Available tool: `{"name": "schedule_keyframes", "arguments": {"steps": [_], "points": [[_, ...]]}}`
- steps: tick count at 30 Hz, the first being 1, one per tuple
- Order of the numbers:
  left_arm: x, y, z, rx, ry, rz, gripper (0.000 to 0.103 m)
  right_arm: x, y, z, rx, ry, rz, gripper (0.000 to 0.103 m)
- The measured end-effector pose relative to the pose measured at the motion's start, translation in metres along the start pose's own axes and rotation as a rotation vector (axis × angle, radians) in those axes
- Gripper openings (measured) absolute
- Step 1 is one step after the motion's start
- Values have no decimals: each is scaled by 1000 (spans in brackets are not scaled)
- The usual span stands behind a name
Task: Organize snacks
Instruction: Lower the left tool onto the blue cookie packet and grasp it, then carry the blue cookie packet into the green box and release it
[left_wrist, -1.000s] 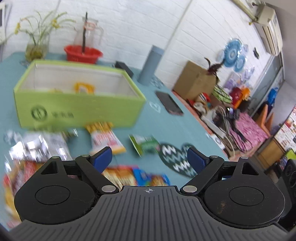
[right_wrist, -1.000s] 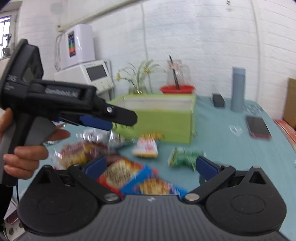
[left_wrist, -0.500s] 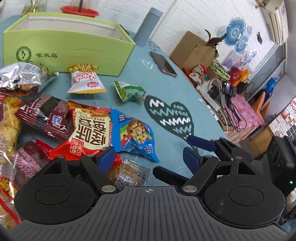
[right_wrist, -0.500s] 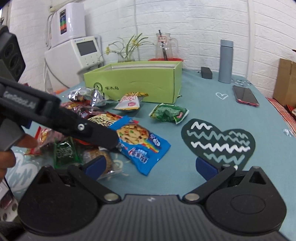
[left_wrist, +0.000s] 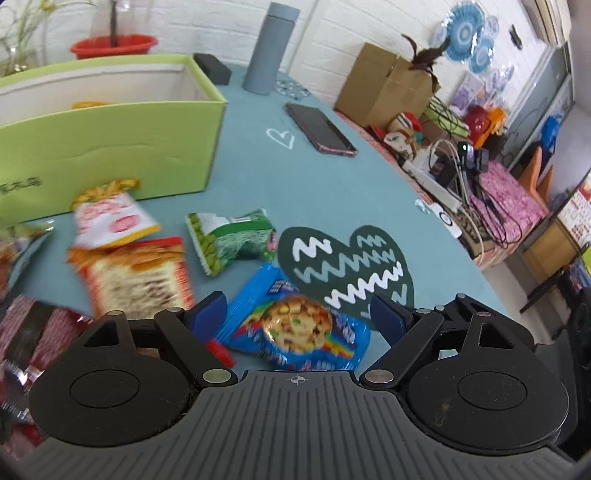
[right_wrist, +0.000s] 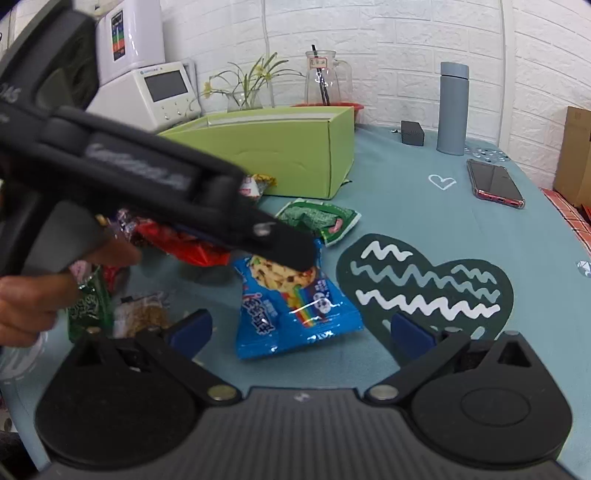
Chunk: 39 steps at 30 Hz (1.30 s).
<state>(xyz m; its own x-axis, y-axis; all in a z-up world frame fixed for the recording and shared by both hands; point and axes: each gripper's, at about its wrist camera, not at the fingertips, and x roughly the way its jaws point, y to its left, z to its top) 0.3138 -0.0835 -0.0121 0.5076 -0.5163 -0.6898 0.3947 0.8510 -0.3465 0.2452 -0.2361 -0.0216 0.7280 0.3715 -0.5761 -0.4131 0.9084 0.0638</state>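
Observation:
A blue cookie packet (left_wrist: 295, 328) lies flat on the teal tablecloth. My left gripper (left_wrist: 297, 315) hovers over it, jaws opening, the packet between the fingers but not pressed by the pads. In the right wrist view that left gripper (right_wrist: 295, 254) reaches in from the left, its tip over the top of the blue packet (right_wrist: 291, 306). My right gripper (right_wrist: 301, 330) stands open just short of the packet, holding nothing. The green box (left_wrist: 110, 147) stands open-topped at the back left. A green packet (left_wrist: 232, 240) and a red-and-white packet (left_wrist: 136, 280) lie near it.
More snack packets are heaped at the left (right_wrist: 177, 247), beside the hand (right_wrist: 29, 306) on the left gripper. A phone (right_wrist: 495, 182) and a grey bottle (right_wrist: 452, 107) stand at the back right. A dark heart print (right_wrist: 424, 291) marks the cloth. The table edge runs along the right (left_wrist: 461, 251).
The left gripper has swung right and down from the snack heap to the blue cookie packet, which now sits between its fingers. The right gripper has sunk closer to the same packet.

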Motion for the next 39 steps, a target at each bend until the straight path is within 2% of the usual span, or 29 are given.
{"name": "schedule_keyframes", "arguments": {"steps": [2, 5, 9, 12, 16, 21, 25, 26, 27, 28, 29, 31, 34, 36, 39], "points": [[6, -1, 2, -45, 36, -8, 66, 2, 1, 3, -16, 3, -18, 103], [-11, 3, -7, -107, 10, -22, 70, 4, 4, 6, -55, 10, -23, 103], [-24, 12, -18, -183, 12, -44, 70, 17, 10, 10, -101, 45, 6, 103], [-22, 17, -20, -191, 22, -64, 70, 23, 19, 11, -125, 73, 39, 103], [-15, 21, -25, -198, 54, -101, 70, 10, 34, 0, -118, 85, 63, 102], [-14, 20, -21, -193, 43, -105, 70, 5, 28, 1, -31, 43, -39, 102], [-13, 15, -19, -156, 36, -75, 70, 14, 23, 5, 13, 25, -53, 100], [-12, 14, -21, -151, 39, -72, 66, 17, 25, 4, 4, 33, -59, 99], [-10, 13, -23, -146, 47, -66, 63, 19, 28, 3, -11, 49, -67, 92], [-9, 10, -25, -125, 37, -61, 57, 17, 32, 3, -40, 33, -87, 66], [-7, 7, -27, -96, 38, -53, 40, 15, 36, 2, -44, 30, -74, 67], [-7, -2, -30, -36, 34, 4, 23, 10, 40, 2, -51, 38, -90, 65], [-14, 3, -29, -77, 38, -47, 20, -4, 42, 7, -32, 13, -84, 64], [-25, 6, -23, -103, 9, -83, 19, -14, 47, 14, -49, -15, -96, 64], [-43, 9, -8, -104, -47, -76, 19, -18, 57, 32, -97, -60, -102, 64]]}}
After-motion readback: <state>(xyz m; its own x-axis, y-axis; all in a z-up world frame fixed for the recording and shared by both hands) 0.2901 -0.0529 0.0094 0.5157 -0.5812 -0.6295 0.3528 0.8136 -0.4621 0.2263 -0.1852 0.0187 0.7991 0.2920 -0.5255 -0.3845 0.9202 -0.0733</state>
